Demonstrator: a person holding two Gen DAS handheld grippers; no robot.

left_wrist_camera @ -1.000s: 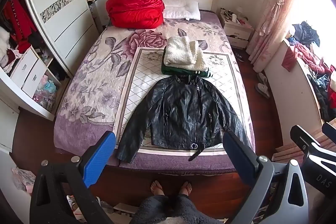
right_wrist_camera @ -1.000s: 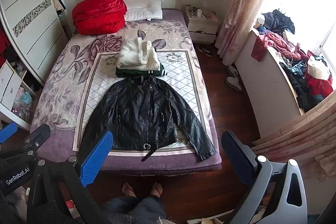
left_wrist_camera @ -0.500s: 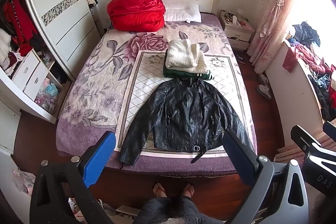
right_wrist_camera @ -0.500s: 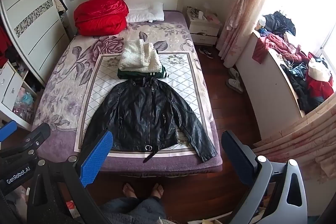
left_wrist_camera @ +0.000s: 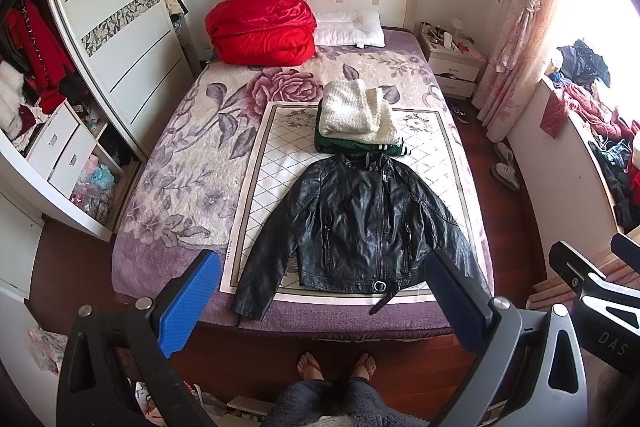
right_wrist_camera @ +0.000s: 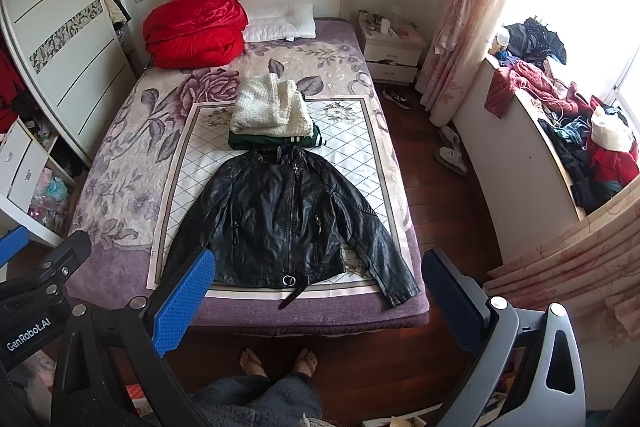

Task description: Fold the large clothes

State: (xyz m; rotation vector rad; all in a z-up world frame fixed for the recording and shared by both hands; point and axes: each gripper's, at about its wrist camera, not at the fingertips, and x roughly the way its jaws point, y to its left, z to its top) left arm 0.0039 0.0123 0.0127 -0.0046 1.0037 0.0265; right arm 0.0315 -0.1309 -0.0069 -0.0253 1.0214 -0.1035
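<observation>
A black leather jacket lies flat and zipped on the bed, collar away from me, both sleeves spread out toward the foot edge. Just beyond its collar sits a folded stack: a cream knit on top of a dark green garment. My left gripper is open, held high in front of the bed's foot, touching nothing. My right gripper is likewise open and empty, well short of the jacket.
A red quilt and white pillow sit at the headboard. A wardrobe with open drawers lines the left side. A nightstand, slippers and a clothes-piled ledge are right. A person's bare feet stand on the wood floor.
Both cameras have drifted slightly back and up, so the bed and jacket sit a little higher in view. Nothing on the bed has moved; both grippers stay open.
</observation>
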